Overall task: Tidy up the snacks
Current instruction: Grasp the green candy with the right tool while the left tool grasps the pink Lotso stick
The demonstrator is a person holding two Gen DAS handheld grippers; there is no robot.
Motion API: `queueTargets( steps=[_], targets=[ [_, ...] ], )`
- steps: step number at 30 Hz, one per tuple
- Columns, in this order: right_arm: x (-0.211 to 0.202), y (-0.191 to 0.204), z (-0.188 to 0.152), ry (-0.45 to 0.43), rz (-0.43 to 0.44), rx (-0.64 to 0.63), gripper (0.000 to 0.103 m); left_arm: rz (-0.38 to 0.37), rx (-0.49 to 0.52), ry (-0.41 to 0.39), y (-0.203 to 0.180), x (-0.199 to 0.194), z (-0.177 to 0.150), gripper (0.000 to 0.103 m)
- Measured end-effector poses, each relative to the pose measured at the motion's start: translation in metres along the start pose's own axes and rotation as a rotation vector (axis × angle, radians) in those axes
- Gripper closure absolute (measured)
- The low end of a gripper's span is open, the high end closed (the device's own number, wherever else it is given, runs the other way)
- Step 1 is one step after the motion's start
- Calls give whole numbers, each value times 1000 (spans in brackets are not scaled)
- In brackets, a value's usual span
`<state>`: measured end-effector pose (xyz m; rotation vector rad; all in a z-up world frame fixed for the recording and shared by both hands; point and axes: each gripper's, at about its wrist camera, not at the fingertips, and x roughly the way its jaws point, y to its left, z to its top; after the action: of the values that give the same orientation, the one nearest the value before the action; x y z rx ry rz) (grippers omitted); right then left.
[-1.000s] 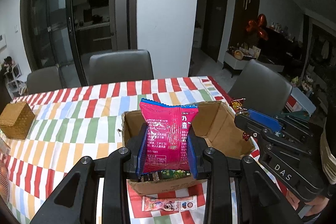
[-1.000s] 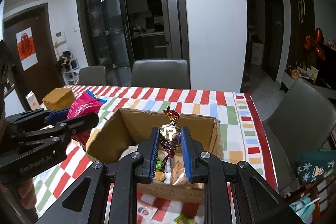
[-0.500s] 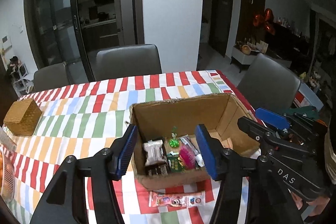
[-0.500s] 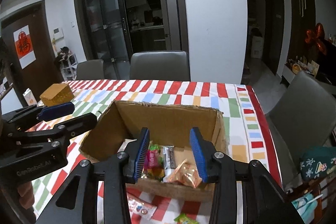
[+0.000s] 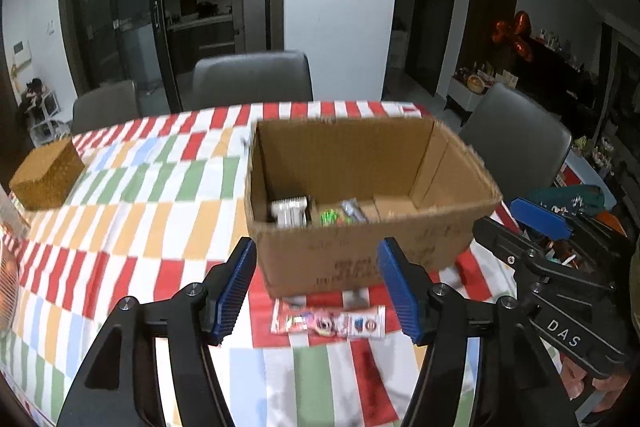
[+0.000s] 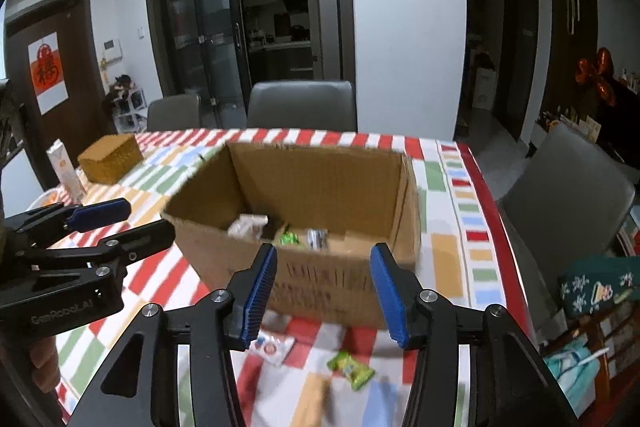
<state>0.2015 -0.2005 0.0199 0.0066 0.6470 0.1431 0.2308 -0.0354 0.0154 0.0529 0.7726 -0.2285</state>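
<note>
Both our jaws are opening with nothing gripped. Beyond the left gripper point(image 5: 318, 287), a flat snack packet point(image 5: 328, 321) lies crosswise before the cardboard box point(image 5: 360, 259). The right gripper point(image 6: 324, 297) tilts down over a green candy point(image 6: 351, 369) lying diagonally.

I'm facing a white pillar point(image 5: 340, 7), grey chairs point(image 5: 252, 75) lining the striped table point(image 5: 120, 187) (dark glass doors point(image 6: 200, 27) looming behind).
</note>
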Motion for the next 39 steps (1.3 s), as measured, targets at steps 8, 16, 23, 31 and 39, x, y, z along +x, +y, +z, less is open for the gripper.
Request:
queueTargets(
  steps=[8, 16, 23, 31, 39],
  targets=[
    [17, -6, -35, 91, -9, 21, 52, 36, -17, 78, -1, 27, -34, 40],
    [46, -13, -65, 195, -25, 24, 52, 64, -80, 159, 0, 66, -60, 40],
    [67, -21, -86, 267, -12, 29, 52, 71, -225, 196, 5, 89, -75, 37],
    [82, -27, -99, 311, 20, 36, 52, 100, -331, 219, 6, 108, -79, 33],
    [96, -23, -106, 346, 26, -14, 52, 146, -381, 258, 4, 134, -79, 31]
  ],
)
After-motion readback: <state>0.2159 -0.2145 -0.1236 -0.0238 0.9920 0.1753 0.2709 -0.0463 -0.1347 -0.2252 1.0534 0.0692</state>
